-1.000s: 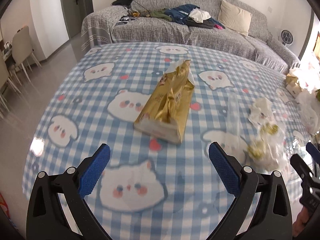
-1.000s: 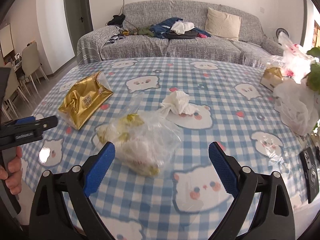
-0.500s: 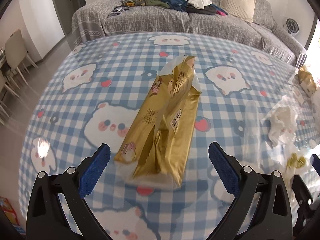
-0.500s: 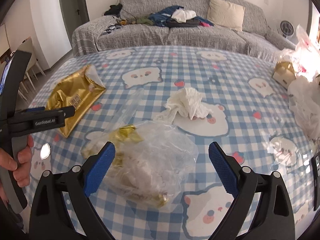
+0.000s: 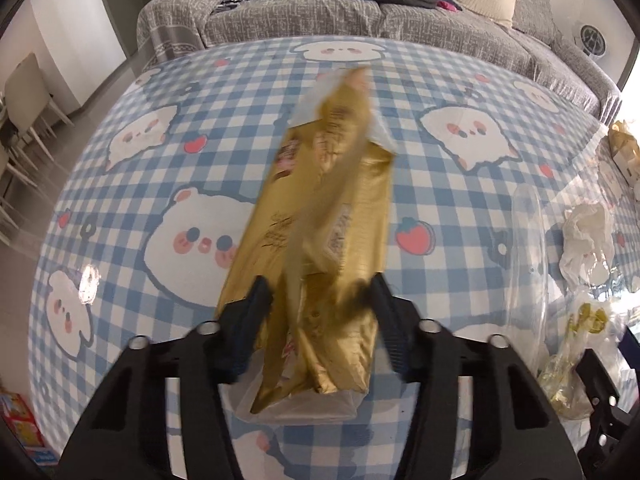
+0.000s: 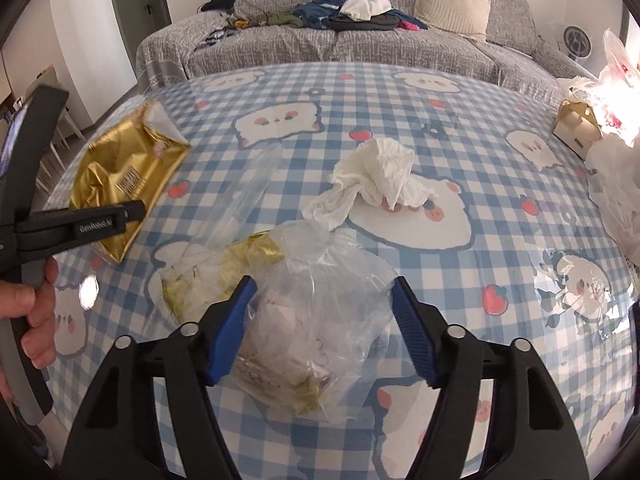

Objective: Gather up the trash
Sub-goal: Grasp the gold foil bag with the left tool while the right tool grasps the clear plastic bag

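A crumpled gold foil wrapper (image 5: pixel 320 240) lies on the blue checked tablecloth (image 5: pixel 160 160). My left gripper (image 5: pixel 318 312) has closed its fingers on the wrapper's near end; the wrapper is blurred. The wrapper and left gripper also show in the right wrist view (image 6: pixel 124 168). A clear plastic bag (image 6: pixel 304 320) holding gold scraps and paper lies between the fingers of my right gripper (image 6: pixel 320 320), whose jaws are partly closed around it. A crumpled white tissue (image 6: pixel 380 176) lies just beyond the bag.
A gold-and-white box (image 6: pixel 576 128) and white plastic bags (image 6: pixel 620 184) sit at the table's right edge. A grey sofa (image 6: pixel 360 40) with clothes stands behind the table. Chairs (image 5: pixel 24 112) stand at the left.
My left gripper moved forward over the gold wrapper and closed on its near end. My right gripper moved forward over the clear bag and its jaws narrowed around it.
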`<state>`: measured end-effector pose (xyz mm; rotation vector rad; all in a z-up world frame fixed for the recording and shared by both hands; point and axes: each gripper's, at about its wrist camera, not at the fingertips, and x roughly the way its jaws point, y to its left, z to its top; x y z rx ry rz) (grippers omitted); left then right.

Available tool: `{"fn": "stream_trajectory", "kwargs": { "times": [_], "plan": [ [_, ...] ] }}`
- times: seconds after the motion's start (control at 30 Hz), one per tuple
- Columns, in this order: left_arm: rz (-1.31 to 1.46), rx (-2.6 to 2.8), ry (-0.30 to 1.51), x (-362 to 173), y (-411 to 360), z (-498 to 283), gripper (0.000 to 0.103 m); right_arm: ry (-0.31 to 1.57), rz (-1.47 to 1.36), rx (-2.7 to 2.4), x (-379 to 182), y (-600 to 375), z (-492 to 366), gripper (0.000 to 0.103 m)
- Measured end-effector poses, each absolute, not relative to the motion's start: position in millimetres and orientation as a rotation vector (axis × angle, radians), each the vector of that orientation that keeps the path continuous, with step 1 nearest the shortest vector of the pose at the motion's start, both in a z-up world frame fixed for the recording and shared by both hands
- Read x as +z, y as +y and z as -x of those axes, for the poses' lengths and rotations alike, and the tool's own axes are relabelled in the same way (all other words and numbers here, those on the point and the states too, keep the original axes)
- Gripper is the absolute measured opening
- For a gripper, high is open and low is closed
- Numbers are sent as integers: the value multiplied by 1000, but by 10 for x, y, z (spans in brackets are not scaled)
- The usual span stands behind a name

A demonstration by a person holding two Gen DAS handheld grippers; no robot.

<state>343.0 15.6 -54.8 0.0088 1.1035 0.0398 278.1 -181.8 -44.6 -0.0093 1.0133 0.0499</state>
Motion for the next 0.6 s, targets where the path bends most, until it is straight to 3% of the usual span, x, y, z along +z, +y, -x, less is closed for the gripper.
{"fn": "stream_trajectory", "kwargs": {
  "times": [0.13, 0.23, 0.3, 0.6],
  "plan": [
    [-28, 44, 1102, -545, 95, -3414, 21, 1022, 11, 41, -498, -1831, -2782, 58],
    [-29, 50, 1094, -536, 106, -3399, 13, 1024, 12, 42, -516, -1824, -2779, 50],
    [-19, 48, 1088, -523, 128, -3386, 9, 1023, 11, 51, -519, -1819, -2780, 43],
    [3, 32, 1056, -434, 191, -3264, 5, 985, 14, 53, -454, -1812, -2729, 34]
  ]
}}
